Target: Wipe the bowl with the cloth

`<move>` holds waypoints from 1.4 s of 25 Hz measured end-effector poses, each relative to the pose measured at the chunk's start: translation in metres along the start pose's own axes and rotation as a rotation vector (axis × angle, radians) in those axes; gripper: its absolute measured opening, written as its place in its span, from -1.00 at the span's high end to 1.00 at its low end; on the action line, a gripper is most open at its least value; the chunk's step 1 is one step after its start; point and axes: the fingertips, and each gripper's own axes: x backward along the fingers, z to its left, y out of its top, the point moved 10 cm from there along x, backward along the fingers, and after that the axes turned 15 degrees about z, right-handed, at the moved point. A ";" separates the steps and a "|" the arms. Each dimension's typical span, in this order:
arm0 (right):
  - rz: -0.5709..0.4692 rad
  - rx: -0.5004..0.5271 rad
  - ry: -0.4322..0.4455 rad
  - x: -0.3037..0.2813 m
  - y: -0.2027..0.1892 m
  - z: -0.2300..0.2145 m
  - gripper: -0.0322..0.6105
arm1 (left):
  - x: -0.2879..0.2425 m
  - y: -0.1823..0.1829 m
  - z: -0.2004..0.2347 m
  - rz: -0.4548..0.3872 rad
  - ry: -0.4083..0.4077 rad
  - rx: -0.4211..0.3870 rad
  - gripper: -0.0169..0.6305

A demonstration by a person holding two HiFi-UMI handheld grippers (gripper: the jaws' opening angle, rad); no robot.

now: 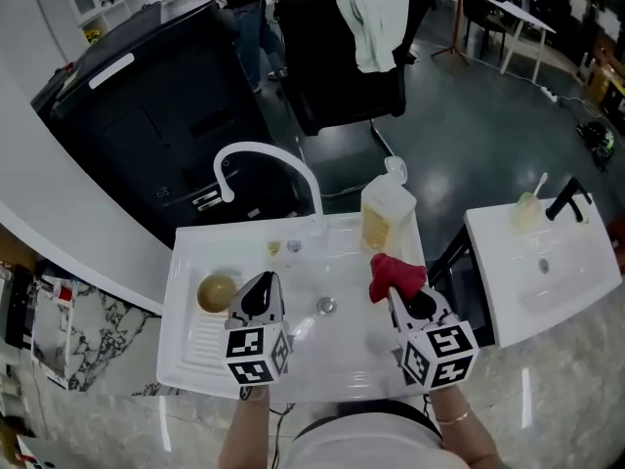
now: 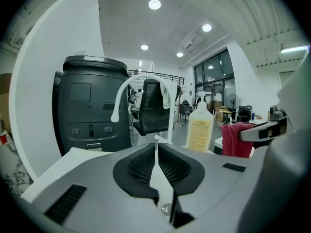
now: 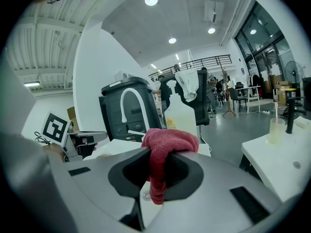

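A dark glossy floor [image 1: 469, 135] spreads through the room. At twelve o'clock stands a black office chair [image 1: 342, 76] with a white towel [image 1: 376, 22] over its back, and at ten o'clock a bulky black cabinet [image 1: 146, 115]. A second white basin [image 1: 576, 281] sits at three o'clock. Round ceiling lights [image 2: 154, 4] glow overhead, beside tall windows [image 2: 214, 74]

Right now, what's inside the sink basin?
Only the drain shows in the basin. The bowl sits outside, on the left drainboard. The left tongs and the right tongs, shut on the red cloth, cover the basin's front.
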 end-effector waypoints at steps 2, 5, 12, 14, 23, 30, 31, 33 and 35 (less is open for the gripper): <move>-0.004 -0.003 -0.005 0.002 -0.001 -0.002 0.74 | 0.001 -0.003 -0.006 0.003 -0.015 -0.004 0.85; -0.010 -0.006 -0.012 0.006 -0.002 -0.005 0.74 | 0.003 -0.006 -0.011 0.009 -0.029 -0.007 0.86; -0.023 -0.011 -0.032 0.013 -0.004 -0.011 0.75 | 0.008 -0.010 -0.020 0.015 -0.053 -0.003 0.86; -0.028 -0.011 -0.034 0.015 -0.004 -0.012 0.75 | 0.008 -0.012 -0.023 0.017 -0.057 0.000 0.86; -0.032 -0.018 -0.037 0.022 -0.007 -0.014 0.75 | 0.013 -0.018 -0.023 0.025 -0.062 0.014 0.86; -0.032 -0.010 -0.030 0.022 -0.007 -0.012 0.75 | 0.017 -0.022 -0.018 0.028 -0.055 0.041 0.86; -0.032 -0.008 -0.029 0.021 -0.007 -0.011 0.75 | 0.017 -0.022 -0.017 0.029 -0.054 0.044 0.86; -0.032 -0.004 -0.027 0.021 -0.006 -0.010 0.75 | 0.018 -0.023 -0.015 0.031 -0.050 0.047 0.86; -0.033 0.000 -0.024 0.019 -0.005 -0.009 0.75 | 0.018 -0.023 -0.012 0.032 -0.045 0.049 0.86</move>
